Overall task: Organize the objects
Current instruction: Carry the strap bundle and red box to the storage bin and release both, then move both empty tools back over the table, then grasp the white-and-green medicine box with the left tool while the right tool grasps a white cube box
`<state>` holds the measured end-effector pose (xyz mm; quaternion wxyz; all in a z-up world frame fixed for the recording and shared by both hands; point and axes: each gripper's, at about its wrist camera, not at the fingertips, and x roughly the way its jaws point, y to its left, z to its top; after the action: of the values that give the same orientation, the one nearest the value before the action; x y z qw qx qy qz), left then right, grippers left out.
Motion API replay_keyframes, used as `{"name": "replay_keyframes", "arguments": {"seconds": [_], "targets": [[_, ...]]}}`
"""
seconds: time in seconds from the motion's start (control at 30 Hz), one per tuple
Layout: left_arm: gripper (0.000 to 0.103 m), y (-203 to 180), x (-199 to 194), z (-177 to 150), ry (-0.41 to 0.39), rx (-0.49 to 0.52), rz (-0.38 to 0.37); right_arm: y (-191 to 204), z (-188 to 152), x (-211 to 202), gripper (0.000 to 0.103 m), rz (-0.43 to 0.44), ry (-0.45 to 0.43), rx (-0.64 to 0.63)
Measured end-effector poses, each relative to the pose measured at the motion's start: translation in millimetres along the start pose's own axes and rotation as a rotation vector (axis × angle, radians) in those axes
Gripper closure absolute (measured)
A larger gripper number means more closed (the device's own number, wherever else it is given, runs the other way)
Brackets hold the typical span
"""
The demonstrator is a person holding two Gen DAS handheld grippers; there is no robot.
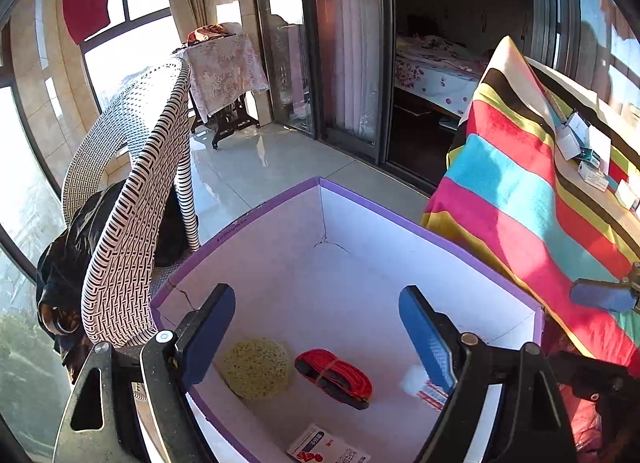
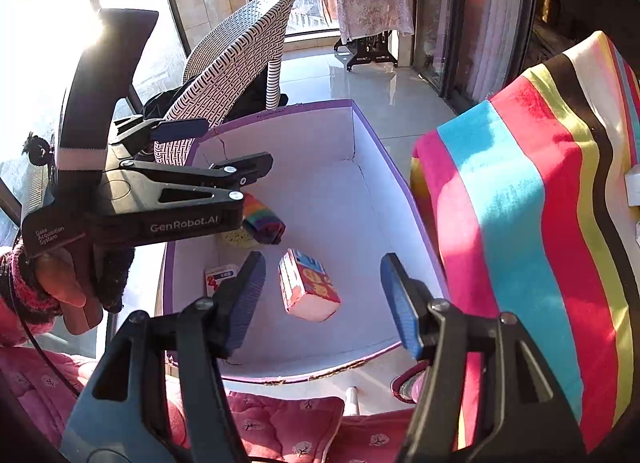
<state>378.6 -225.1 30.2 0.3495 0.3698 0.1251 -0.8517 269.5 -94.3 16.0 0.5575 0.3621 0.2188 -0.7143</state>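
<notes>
A purple box [image 1: 280, 203] with white inner walls [image 2: 352, 135] stands open below both grippers. On its floor lie a round yellow sponge [image 1: 256, 369], a red banded bundle [image 1: 334, 377] and a small white carton [image 1: 328, 449]. My left gripper [image 1: 320, 335] hangs open over them with nothing between its blue pads; the right wrist view shows it from the side [image 2: 224, 147]. My right gripper [image 2: 324, 299] is open too. A pink tissue pack [image 2: 308, 287] sits tilted between its fingers, clear of both pads, inside the box. A rainbow-striped roll [image 2: 264, 221] lies by the sponge [image 2: 236, 239].
A bright striped blanket [image 1: 520, 203] drapes a table on the right, with several small cartons [image 1: 588, 151] on top. A woven black-and-white chair [image 1: 132, 223] stands left of the box. A person's hand [image 2: 60, 287] holds the left gripper above pink quilted fabric [image 2: 280, 423].
</notes>
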Motion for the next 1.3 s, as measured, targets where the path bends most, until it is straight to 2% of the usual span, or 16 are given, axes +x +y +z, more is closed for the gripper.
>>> {"name": "replay_keyframes", "arguments": {"seconds": [0.1, 0.2, 0.33, 0.43, 0.5, 0.6, 0.67, 0.7, 0.87, 0.9, 0.93, 0.97, 1.0, 1.1, 1.2, 1.3], "targets": [[0.018, -25, 0, 11, -0.009, -0.011, -0.102, -36, -10, -25, 0.035, -0.057, -0.045, 0.105], [0.017, -72, -2, 26, -0.017, 0.050, -0.215, -80, -25, -55, 0.033, -0.157, -0.077, 0.236], [0.016, -170, 3, 49, -0.017, 0.244, -0.390, -146, -61, -98, 0.031, -0.318, -0.102, 0.414], [0.011, -258, 18, 71, -0.036, 0.460, -0.492, -189, -97, -127, 0.030, -0.409, -0.101, 0.549], [0.011, -314, 40, 84, -0.020, 0.589, -0.521, -211, -117, -147, 0.030, -0.446, -0.096, 0.618], [0.011, -378, 76, 101, 0.062, 0.729, -0.587, -237, -139, -169, 0.030, -0.487, -0.104, 0.677], [0.011, -409, 100, 108, 0.065, 0.806, -0.562, -250, -149, -177, 0.030, -0.506, -0.110, 0.702], [0.008, -420, 109, 112, 0.054, 0.822, -0.573, -254, -155, -181, 0.030, -0.514, -0.112, 0.713], [0.010, -454, 142, 140, 0.128, 0.780, -0.658, -271, -168, -182, 0.030, -0.517, -0.121, 0.751], [0.022, -455, 143, 141, 0.141, 0.759, -0.686, -273, -169, -180, 0.030, -0.510, -0.119, 0.751], [0.047, -453, 138, 141, 0.129, 0.741, -0.702, -276, -170, -177, 0.029, -0.503, -0.114, 0.750], [0.062, -450, 132, 137, 0.128, 0.744, -0.718, -278, -170, -175, 0.029, -0.498, -0.110, 0.749], [0.069, -446, 124, 132, 0.132, 0.746, -0.731, -282, -169, -173, 0.029, -0.499, -0.106, 0.748], [0.069, -416, 90, 106, 0.070, 0.710, -0.719, -297, -163, -169, 0.029, -0.517, -0.097, 0.727], [0.069, -383, 64, 81, 0.007, 0.664, -0.669, -327, -152, -159, 0.029, -0.543, -0.092, 0.735], [0.068, -366, 54, 69, -0.025, 0.643, -0.618, -361, -133, -138, 0.029, -0.550, -0.081, 0.728]]}}
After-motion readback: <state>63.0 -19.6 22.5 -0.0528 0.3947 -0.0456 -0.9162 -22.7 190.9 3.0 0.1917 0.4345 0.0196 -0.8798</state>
